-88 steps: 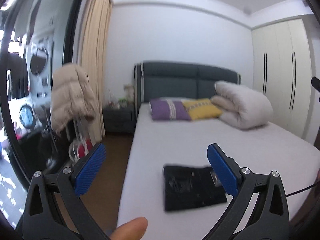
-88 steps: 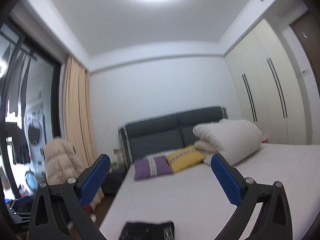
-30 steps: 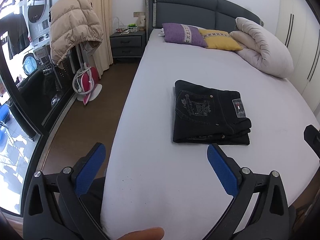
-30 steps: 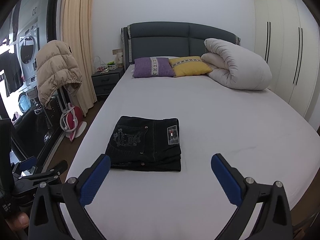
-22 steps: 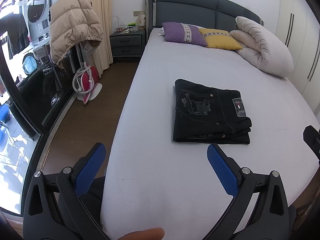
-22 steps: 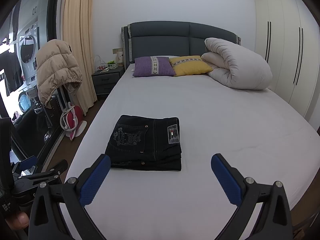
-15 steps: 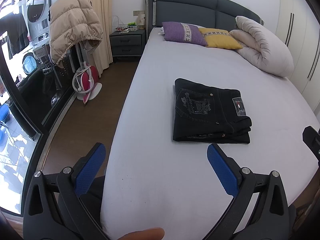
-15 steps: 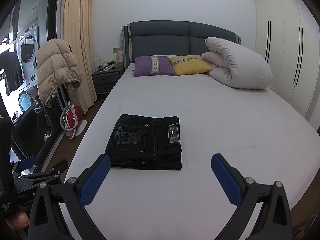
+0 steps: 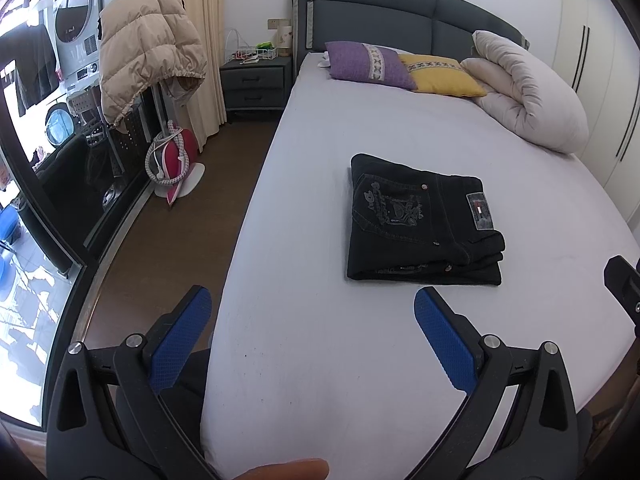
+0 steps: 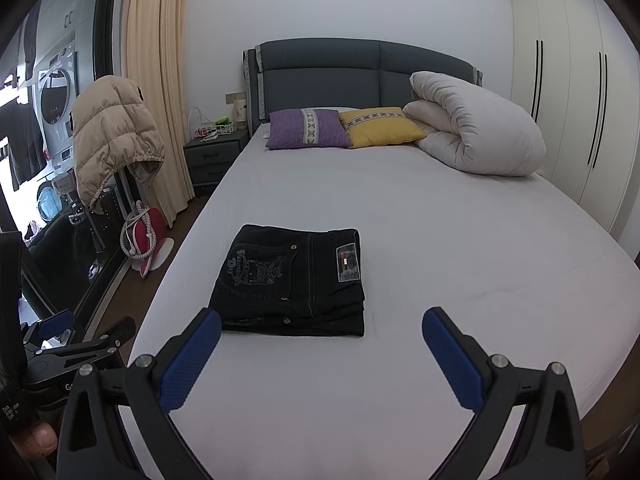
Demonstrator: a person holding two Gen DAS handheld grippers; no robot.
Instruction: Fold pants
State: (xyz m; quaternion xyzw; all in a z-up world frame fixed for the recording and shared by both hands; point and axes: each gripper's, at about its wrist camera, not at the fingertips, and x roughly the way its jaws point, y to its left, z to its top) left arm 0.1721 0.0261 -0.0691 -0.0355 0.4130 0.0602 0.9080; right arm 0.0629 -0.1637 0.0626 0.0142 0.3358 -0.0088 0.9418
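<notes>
Black jeans lie folded into a neat rectangle on the white bed, back pocket and label up. They also show in the right wrist view. My left gripper is open and empty, held above the bed's near left edge, short of the jeans. My right gripper is open and empty, held above the bed just in front of the jeans. Neither touches the jeans.
A purple pillow, a yellow pillow and a rolled white duvet lie at the headboard. A nightstand, a beige puffer jacket on a stand and a red iron stand left of the bed. Wardrobes line the right wall.
Since 2.9 s ago both grippers have tilted down from the far wall to look at the bed and the jeans. Over the last second almost nothing has moved.
</notes>
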